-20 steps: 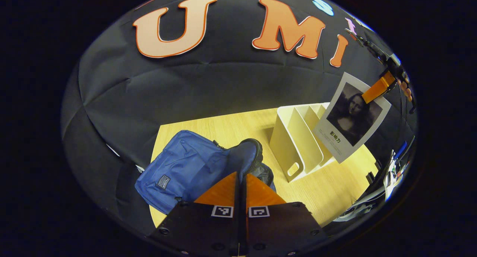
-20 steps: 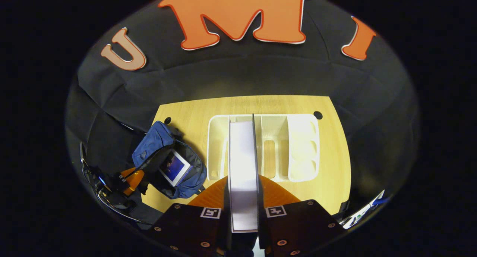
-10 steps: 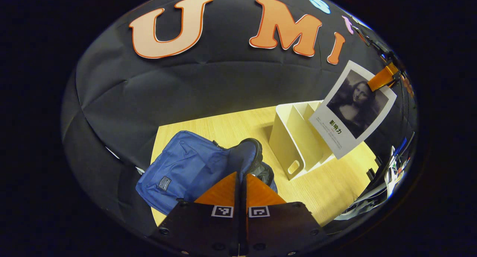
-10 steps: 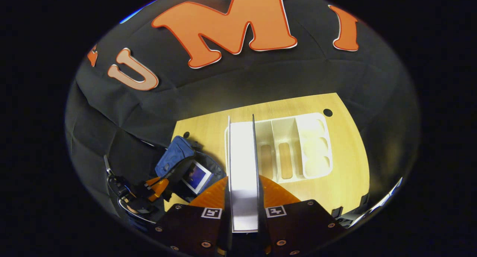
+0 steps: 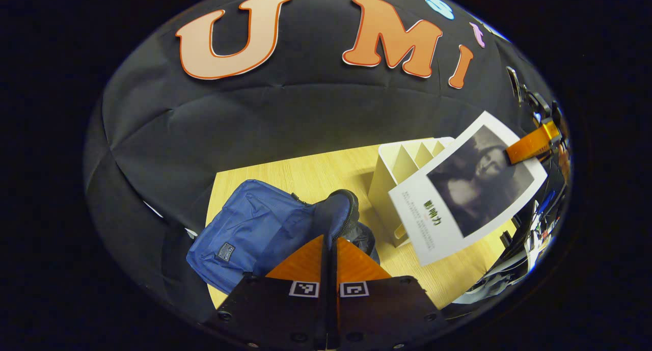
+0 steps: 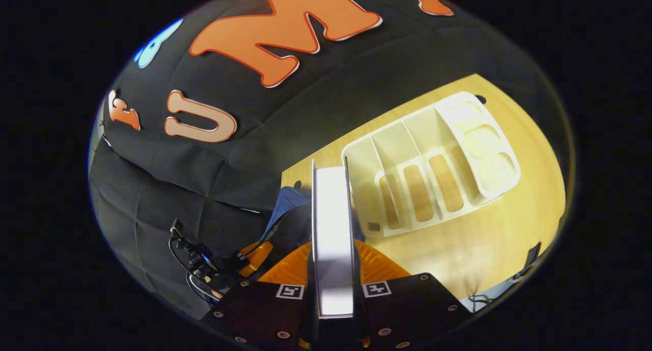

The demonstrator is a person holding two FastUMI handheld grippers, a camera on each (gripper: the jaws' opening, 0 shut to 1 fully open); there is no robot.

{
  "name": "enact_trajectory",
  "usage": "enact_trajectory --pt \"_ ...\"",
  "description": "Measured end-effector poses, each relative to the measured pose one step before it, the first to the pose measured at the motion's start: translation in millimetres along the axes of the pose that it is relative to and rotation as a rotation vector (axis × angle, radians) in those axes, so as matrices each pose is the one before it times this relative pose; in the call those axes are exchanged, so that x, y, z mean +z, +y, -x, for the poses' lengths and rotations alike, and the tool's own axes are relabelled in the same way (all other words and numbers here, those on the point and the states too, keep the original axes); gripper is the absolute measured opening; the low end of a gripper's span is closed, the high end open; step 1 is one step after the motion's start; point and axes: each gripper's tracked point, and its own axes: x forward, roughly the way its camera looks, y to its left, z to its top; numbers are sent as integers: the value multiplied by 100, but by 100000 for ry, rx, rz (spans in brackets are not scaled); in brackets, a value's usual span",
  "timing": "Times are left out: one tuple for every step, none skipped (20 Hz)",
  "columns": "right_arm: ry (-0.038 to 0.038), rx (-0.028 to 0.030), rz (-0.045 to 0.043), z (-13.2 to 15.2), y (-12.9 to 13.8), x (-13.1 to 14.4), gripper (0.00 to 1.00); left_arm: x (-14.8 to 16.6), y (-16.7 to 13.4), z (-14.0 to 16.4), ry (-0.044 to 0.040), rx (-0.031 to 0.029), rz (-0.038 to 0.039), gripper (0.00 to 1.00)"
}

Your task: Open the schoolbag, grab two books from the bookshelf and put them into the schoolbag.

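Note:
The blue schoolbag (image 5: 254, 228) lies on the wooden table (image 5: 316, 172). My left gripper (image 5: 330, 237) is shut on its raised flap (image 5: 338, 211), holding the mouth open. My right gripper (image 6: 332, 241) is shut on a book (image 6: 332, 223), seen edge-on between its fingers. In the left gripper view that book (image 5: 468, 188) shows a portrait cover and hangs tilted in the air in front of the white bookshelf (image 5: 400, 170), held at its upper corner by the right gripper (image 5: 530, 144). The schoolbag (image 6: 290, 203) is mostly hidden behind the book, with the left gripper (image 6: 254, 251) beside it.
The white bookshelf (image 6: 433, 157) has several slots with nothing in them and stands right of the bag. Cables (image 6: 196, 264) hang at the table's near left edge. Bare tabletop (image 6: 489, 234) lies in front of the shelf.
My right gripper has carried the book down and left, away from the shelf toward the bag, tilting it flatter. The left gripper has stayed put on the flap.

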Motion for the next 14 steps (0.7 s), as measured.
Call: enact_trajectory --pt "487 1282 -2177 -808 39 -882 27 -69 19 -2 209 -8 -184 1" --pt "-127 1468 -2672 -849 144 -751 27 29 61 -92 78 -97 -363 1" --pt "131 1948 -2258 -833 262 -691 27 95 16 61 150 -27 -254 1" --pt "-216 2133 -2342 -646 413 -698 27 8 10 50 267 31 -337 1" --pt "-557 1952 -1449 -711 240 -502 26 33 99 11 -6 85 -325 1" --pt "-1390 1497 -1556 -688 262 -401 26 9 83 49 44 71 -123 1" --pt "-951 763 -1372 -733 83 -401 26 88 -24 56 -178 -31 128 1" --pt "-1085 649 -1108 -644 22 -701 26 44 70 -40 -89 -1 232 1" --pt "-819 332 -1396 -629 66 -623 26 -66 103 26 49 -99 184 1" --pt "-883 548 -1939 -698 133 -686 26 -49 13 23 36 -4 317 1" --pt "-828 25 -3139 -836 -107 -643 26 -119 -93 -121 419 -454 199 1" --pt "-1017 -625 -2945 -803 81 -824 27 11 -178 63 461 -286 -64 1" --pt "-174 -12 -571 -919 11 -732 27 111 -39 -6 -182 -183 -605 1" --pt "-1231 -1043 -167 -799 -227 -760 26 205 9 88 -340 -95 -914 1"
